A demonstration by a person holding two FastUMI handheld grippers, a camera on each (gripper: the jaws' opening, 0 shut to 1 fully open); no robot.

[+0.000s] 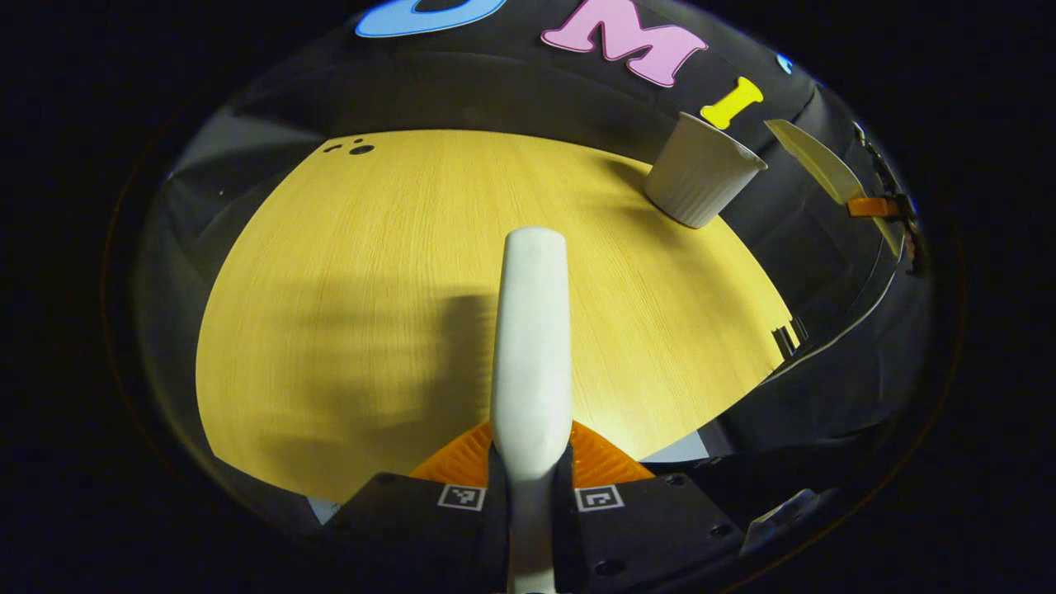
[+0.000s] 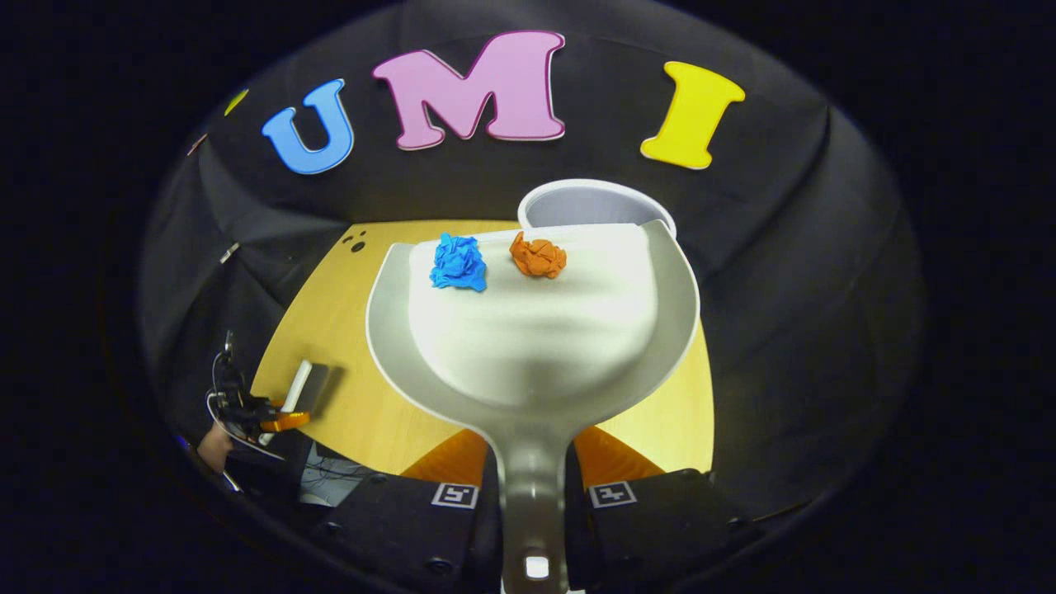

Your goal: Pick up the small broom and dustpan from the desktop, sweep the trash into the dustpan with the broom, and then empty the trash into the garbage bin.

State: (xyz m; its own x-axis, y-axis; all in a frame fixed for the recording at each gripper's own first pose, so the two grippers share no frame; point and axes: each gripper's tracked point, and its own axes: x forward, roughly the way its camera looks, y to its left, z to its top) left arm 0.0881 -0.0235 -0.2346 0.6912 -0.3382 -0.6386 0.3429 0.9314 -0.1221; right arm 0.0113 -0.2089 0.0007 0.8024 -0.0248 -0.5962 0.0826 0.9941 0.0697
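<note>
The left gripper (image 1: 530, 474) is clamped on the broom (image 1: 532, 346): its two fingers press on the white handle from both sides. The handle runs straight forward from the jaws, over the wooden desktop (image 1: 371, 330), and its rounded end points away from the hand. Ahead and to the right of this gripper stands the garbage bin (image 1: 701, 172), near the far edge of the desktop.

The right gripper (image 2: 532, 495) is closed on the handle of the dustpan (image 2: 536, 338). The long axis of the pan also runs straight forward, with its open lip at the far end. Two pieces of trash lie near that lip: a blue paper ball (image 2: 458, 262) on the left and an orange paper ball (image 2: 538, 256) beside it. Just beyond the lip, slightly right, I see the rim of the bin, so the right hand is much nearer to it. I judge that the next move is to tip the lip forward over the rim.
</note>
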